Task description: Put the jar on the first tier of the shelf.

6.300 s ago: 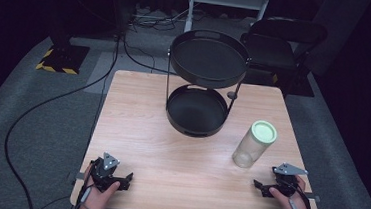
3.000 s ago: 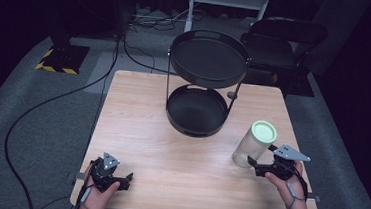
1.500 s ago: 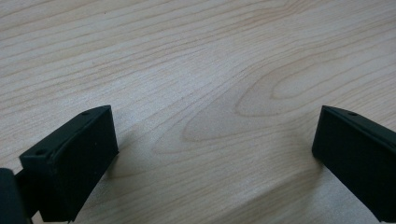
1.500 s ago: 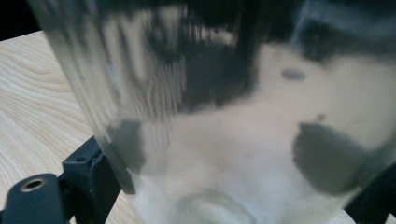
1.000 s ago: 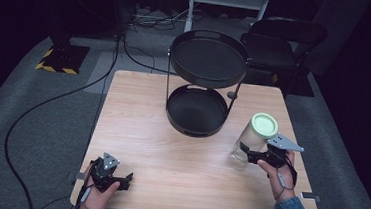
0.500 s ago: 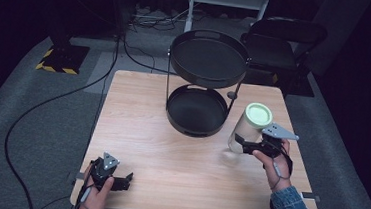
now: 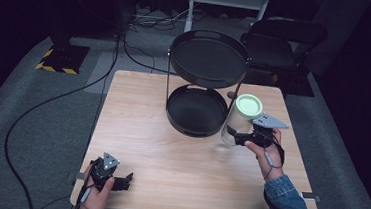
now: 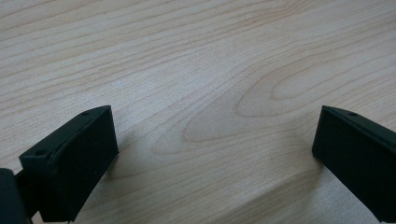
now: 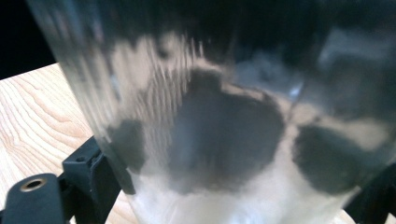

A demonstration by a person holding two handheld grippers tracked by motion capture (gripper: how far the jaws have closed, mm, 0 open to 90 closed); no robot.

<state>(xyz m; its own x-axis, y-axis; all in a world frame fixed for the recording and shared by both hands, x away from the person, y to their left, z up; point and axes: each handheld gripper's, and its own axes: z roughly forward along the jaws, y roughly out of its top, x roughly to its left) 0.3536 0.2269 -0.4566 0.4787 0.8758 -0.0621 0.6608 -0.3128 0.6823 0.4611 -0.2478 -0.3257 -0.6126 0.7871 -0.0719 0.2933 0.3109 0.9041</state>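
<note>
Two grippers on the tabletop (image 7: 169, 153), and the right one has all the action: from the high view the right gripper (image 7: 241, 137) is clamped low on the side of a clear jar (image 7: 239, 123) with a pale green lid (image 7: 249, 105), and the jar leans a touch toward the black two-tier stand (image 7: 202, 86), just beside the rim of its lower tray (image 7: 196, 110). My read is that it is gripped low so the lid end can swing over that tray's edge, and the jar looks lifted just clear of the wood, though the angle makes that hard to call. Over at the near left corner, the left gripper (image 7: 117, 182) sits parked on the wood, well apart from jar and stand, out of the way. Left gripper view next: bare wood grain, two black jaws standing wide apart with nothing between them, idle. Right gripper view now: the jar's glass wall (image 9: 219, 116) sits right up against the lens, smeared and blurry, with a jaw pressing in at each lower corner, so the jaws are closed on the jar's body, tabletop showing pale at the left.
</note>
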